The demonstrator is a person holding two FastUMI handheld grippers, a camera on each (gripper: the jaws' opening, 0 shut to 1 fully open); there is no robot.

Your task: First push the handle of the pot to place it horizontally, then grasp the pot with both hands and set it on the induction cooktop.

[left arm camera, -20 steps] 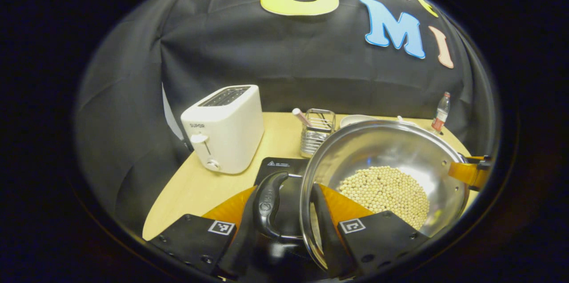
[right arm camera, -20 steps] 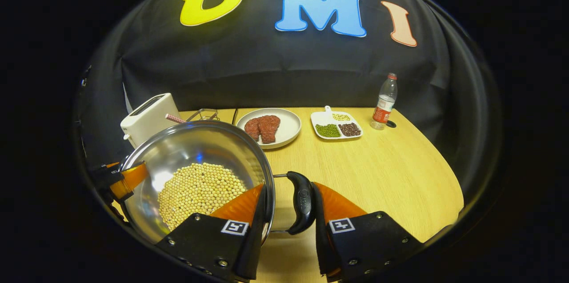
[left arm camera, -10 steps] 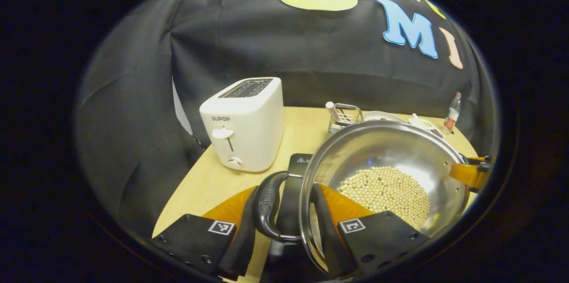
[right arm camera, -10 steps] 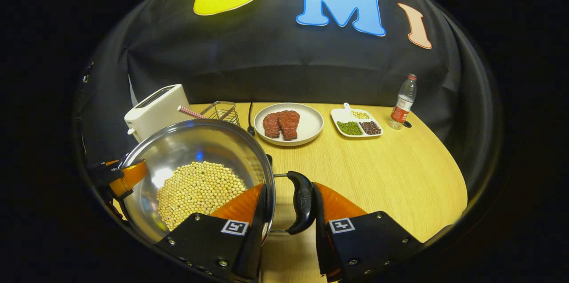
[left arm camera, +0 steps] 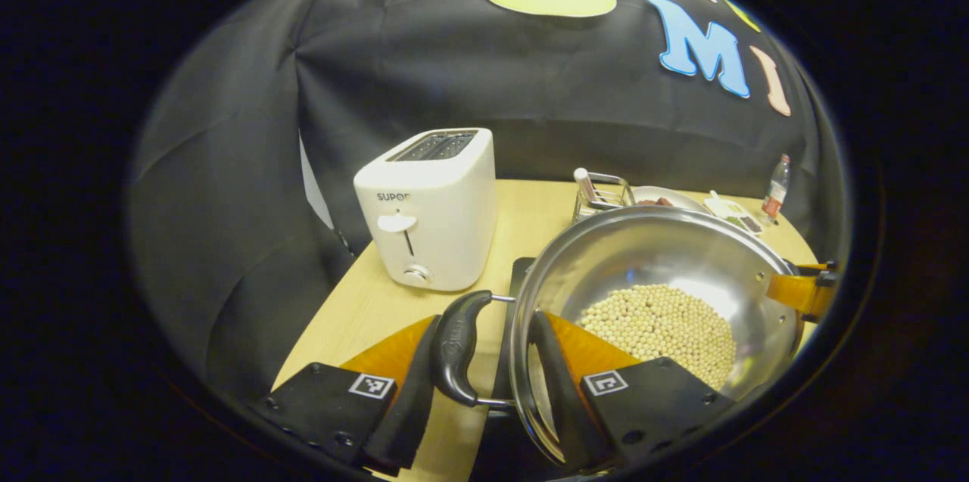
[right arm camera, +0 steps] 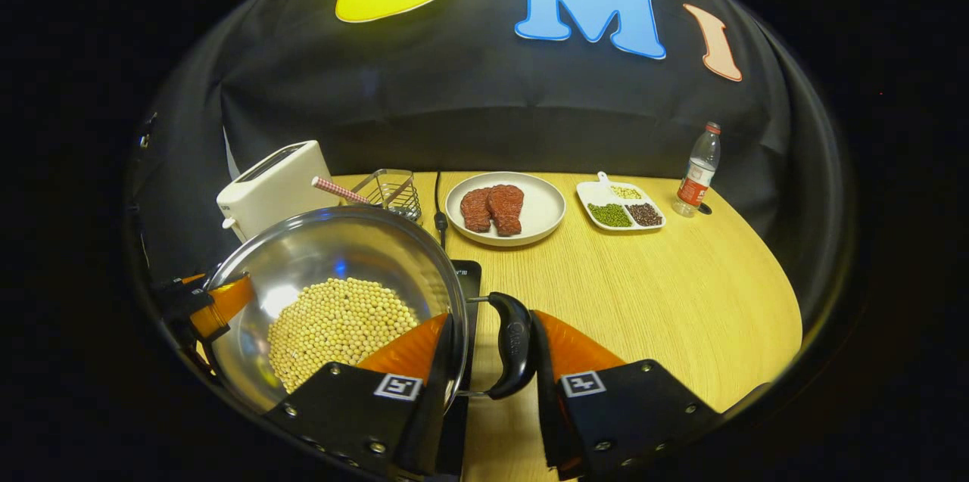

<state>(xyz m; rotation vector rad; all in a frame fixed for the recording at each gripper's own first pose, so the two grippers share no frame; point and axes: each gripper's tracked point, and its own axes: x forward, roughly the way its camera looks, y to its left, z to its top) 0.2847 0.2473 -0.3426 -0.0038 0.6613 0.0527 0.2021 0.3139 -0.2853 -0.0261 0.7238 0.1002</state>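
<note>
Left gripper view shows the left gripper (left arm camera: 492, 361) clamping the pot (left arm camera: 651, 255) between handle (left arm camera: 456, 346) and rim; the right gripper (right arm camera: 488, 349) grips the opposite handle (right arm camera: 515, 342) likewise. Pot hangs between both tongs, over the induction cooktop (right arm camera: 465, 278). Steel with beans (right arm camera: 337, 334) looks heavy and slippery, so keep it level. Toaster (left arm camera: 428, 206) stands ahead-left; open table (right arm camera: 643, 293) lies right.

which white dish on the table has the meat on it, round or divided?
The round plate, holding two red meat pieces. The divided tray to its right, beside the bottle, holds small heaps of beans in separate compartments instead.
</note>
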